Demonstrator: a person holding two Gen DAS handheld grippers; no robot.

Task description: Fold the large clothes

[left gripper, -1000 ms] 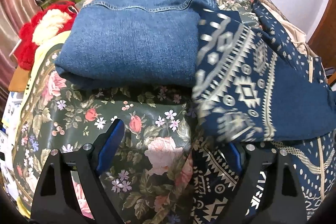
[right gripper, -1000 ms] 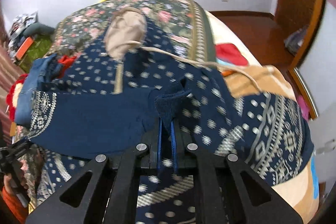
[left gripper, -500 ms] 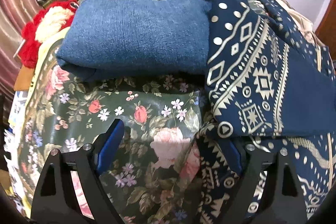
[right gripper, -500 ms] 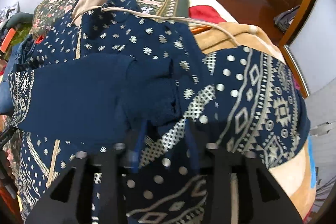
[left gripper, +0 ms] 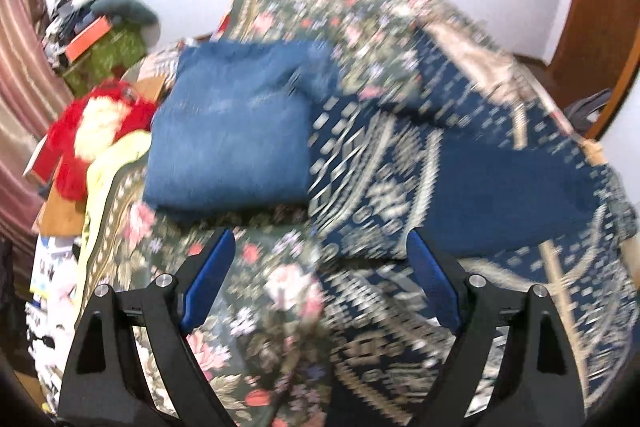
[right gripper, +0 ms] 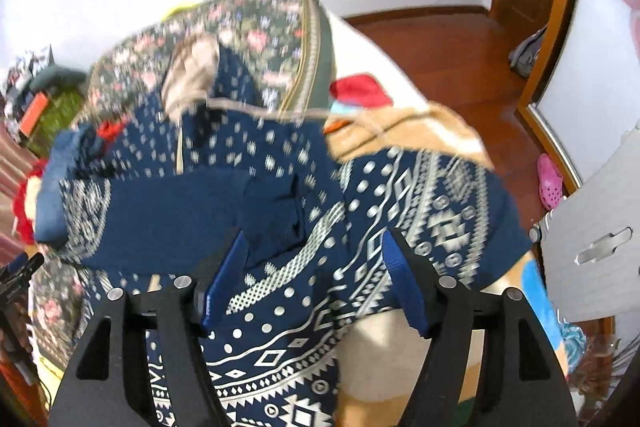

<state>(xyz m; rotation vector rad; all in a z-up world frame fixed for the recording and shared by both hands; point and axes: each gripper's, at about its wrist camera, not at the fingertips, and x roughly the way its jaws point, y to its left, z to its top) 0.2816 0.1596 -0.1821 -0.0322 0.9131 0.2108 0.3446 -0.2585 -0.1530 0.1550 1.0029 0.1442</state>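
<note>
A large navy garment with a white pattern [left gripper: 404, 187] lies spread on the bed, one sleeve folded across its body [right gripper: 176, 219]. Its beige-lined hood [right gripper: 192, 75] points to the far end. My left gripper [left gripper: 320, 267] is open and empty, raised above the floral bedspread near the garment's left edge. My right gripper [right gripper: 316, 275] is open and empty, just above the garment's patterned lower part. The left wrist view is blurred.
Folded blue jeans [left gripper: 232, 135] lie on the floral bedspread [left gripper: 280, 291] left of the garment. A red and white plush item [left gripper: 92, 123] and clutter sit at the bed's left. A wooden floor [right gripper: 452, 59], a door frame and pink sandals [right gripper: 550, 181] are to the right.
My right gripper has let go of the navy sleeve cuff, opened and pulled back upward. My left gripper has lifted up and away from the garment, staying open.
</note>
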